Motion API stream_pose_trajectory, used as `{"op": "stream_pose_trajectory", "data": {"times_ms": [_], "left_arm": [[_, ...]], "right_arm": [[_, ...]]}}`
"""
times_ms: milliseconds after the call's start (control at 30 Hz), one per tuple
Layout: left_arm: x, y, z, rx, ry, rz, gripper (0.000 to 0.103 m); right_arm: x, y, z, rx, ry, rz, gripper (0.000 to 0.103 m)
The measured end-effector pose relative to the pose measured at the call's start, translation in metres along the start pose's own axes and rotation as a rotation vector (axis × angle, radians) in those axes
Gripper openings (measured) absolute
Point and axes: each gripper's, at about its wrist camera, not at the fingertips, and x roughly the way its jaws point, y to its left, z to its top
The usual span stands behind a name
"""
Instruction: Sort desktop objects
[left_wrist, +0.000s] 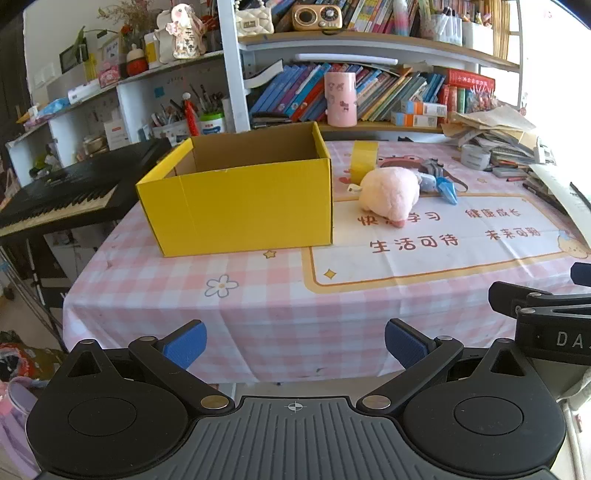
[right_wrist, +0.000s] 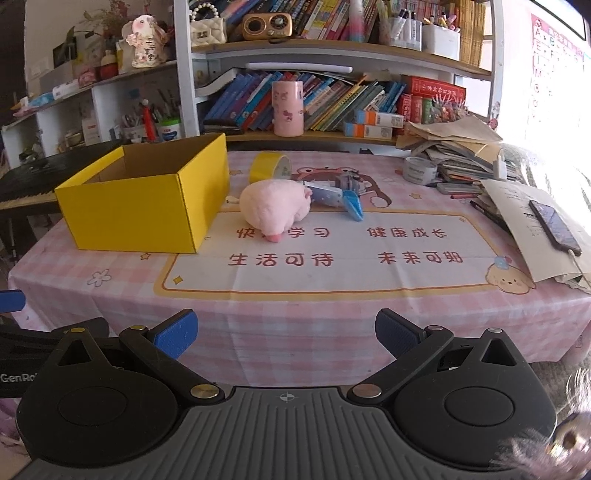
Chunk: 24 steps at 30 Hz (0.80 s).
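left gripper (left_wrist: 293, 349) spread wide, nothing between the blue pads, held off the near edge of the table (left_wrist: 258, 317). right gripper (right_wrist: 284, 339) likewise spread and empty, just beside the left.

on the pink checked cloth: yellow box (left_wrist: 243, 206) open-topped at the left, interior seen as bare cardboard. pink plush toy (left_wrist: 391, 194) lying right of the box, near but apart. yellow tape roll (left_wrist: 364, 160) standing on edge behind the toy. blue-and-grey toy (left_wrist: 441, 184) touching the plush on its far right side. grey tape roll (left_wrist: 474, 157) lying flat further right, against a heap of papers (left_wrist: 495, 129). no obstruction between grippers and toy.

left wrist view only: black keyboard (left_wrist: 62, 192) left of the table. right wrist view only: dark phone (right_wrist: 556, 227) on loose sheets at the right edge; furry object at lower right, blurred, not identifiable.
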Motion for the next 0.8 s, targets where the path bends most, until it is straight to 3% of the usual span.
{"op": "stream_pose_trajectory", "data": {"times_ms": [233, 800], "left_arm": [[-0.0020, 0.0054, 0.0003, -0.025, -0.034, -0.040, 0.103], [-0.0008, 0.0084, 0.0010, -0.035, -0.055, -0.005, 0.103]], "right_arm": [[-0.0002, 0.0005, -0.0001, -0.003, -0.001, -0.028, 0.103], [0.0042, -0.0001, 0.0039, -0.016, -0.012, -0.039, 0.103]]}}
